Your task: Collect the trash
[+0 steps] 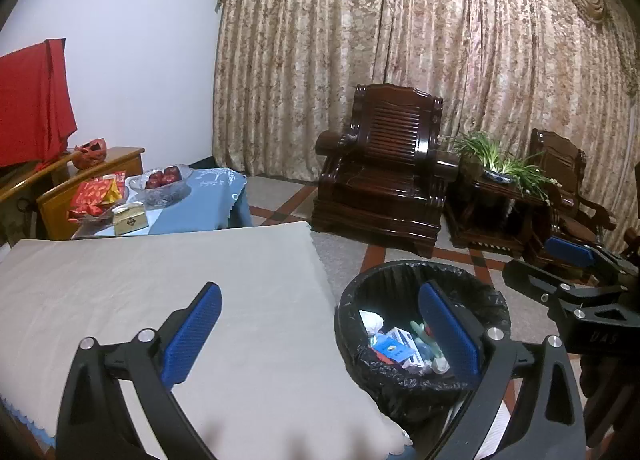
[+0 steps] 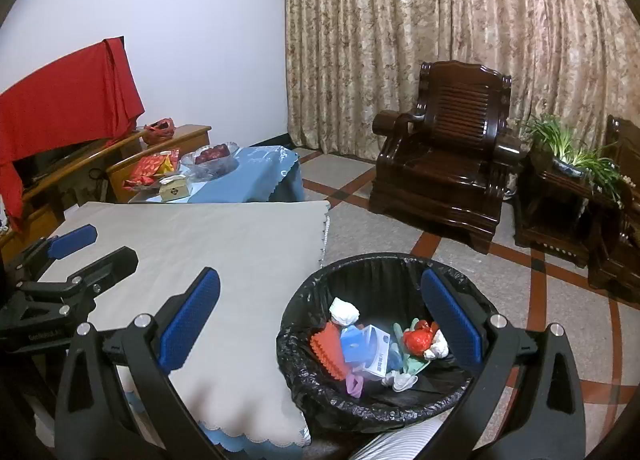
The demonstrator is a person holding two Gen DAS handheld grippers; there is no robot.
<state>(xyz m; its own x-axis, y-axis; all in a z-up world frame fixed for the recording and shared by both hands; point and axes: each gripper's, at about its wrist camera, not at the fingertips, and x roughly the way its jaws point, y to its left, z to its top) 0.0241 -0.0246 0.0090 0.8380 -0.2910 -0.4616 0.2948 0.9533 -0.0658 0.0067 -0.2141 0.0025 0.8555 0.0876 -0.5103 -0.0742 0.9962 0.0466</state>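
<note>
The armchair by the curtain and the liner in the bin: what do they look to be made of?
The armchair looks like dark hardwood with a glossy lacquer: carved edges, a slatted back, and bright glints on the arms. The bin liner looks like thin black plastic film: it crinkles, shines in small patches, and folds loosely over the rim. Both are judged by look alone.

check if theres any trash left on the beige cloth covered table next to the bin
No, the beige cloth-covered table shows only bare cloth, while the wrappers and boxes lie inside the black-lined round trash bin beside it.
</note>
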